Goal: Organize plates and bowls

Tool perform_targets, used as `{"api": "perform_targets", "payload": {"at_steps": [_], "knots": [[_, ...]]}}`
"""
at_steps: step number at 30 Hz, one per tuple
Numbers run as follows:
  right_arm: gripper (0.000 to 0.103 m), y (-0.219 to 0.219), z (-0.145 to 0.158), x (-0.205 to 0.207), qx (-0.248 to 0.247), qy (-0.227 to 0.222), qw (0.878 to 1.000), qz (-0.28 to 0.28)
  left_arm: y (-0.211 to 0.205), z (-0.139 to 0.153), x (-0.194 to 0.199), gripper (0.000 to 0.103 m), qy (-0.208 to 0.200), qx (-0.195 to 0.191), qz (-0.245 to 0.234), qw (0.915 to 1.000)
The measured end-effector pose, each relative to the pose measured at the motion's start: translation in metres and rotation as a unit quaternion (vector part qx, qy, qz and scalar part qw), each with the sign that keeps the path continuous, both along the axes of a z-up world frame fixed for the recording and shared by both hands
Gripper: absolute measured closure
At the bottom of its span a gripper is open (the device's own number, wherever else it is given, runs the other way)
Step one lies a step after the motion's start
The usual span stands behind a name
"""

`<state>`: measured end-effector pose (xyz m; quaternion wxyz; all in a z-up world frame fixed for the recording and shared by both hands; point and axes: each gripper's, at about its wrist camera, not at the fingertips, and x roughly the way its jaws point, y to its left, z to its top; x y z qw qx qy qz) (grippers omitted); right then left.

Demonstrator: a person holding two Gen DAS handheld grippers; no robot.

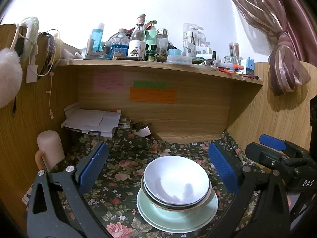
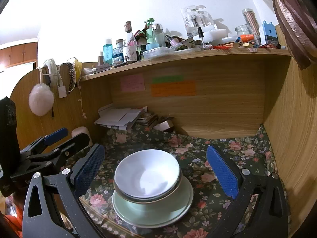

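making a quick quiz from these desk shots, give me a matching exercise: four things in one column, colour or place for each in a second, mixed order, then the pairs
Things:
1. top bowl
2. bottom plate
3. lowest sticky note
4. paper stack

Colour or place:
A. orange
B. back left of the desk, under the shelf
C. pale green
D. white

Pairs: 1-D, 2-C, 3-A, 4-B

White bowl (image 1: 176, 180), pale green plates (image 1: 178, 216), dark floral tablecloth (image 1: 118, 174), blue-padded claw (image 1: 158, 168), perhaps gold-rimmed lower bowl (image 1: 206, 199)
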<state>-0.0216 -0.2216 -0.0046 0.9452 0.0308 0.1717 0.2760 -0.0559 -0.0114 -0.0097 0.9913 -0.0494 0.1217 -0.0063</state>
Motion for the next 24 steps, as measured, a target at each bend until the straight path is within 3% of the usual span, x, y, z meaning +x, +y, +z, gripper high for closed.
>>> {"api": "perform_targets", "payload": {"at_steps": [24], "knots": [[0.000,0.0000,-0.0014,0.0052,0.000,-0.003,1.000,-0.003,-0.0024,-0.0024,0.0044,0.001,0.006,-0.002,-0.005,1.0000]]}}
